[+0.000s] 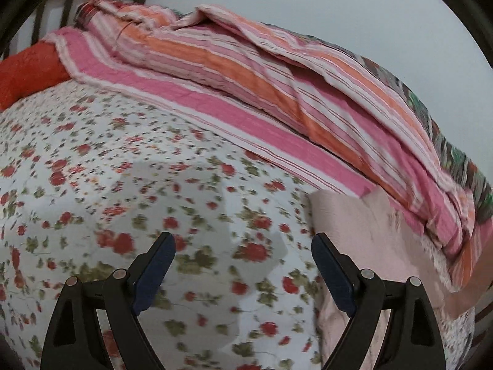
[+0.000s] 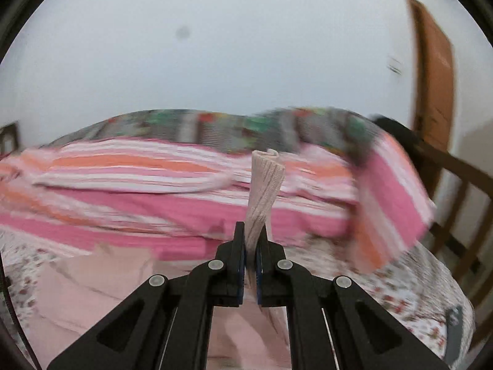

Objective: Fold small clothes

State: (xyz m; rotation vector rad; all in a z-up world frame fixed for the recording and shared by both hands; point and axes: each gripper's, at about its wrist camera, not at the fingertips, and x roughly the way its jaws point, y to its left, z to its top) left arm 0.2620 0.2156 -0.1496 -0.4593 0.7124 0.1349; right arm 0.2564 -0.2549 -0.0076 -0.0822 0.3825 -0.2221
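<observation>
While right tongs pinch ribbed cloth, left tongs agape, angled down

My right gripper is clamped tight on a ribbed beige cuff, which stands up from between the jaws with its top edge curled over. Below and to the left I see a pale pink garment lying on the floral sheet. Farther off, a pink and orange striped quilt is heaped across the bed, blurred. At far right there is a wooden bed rail and a brown door in the white wall.
</observation>
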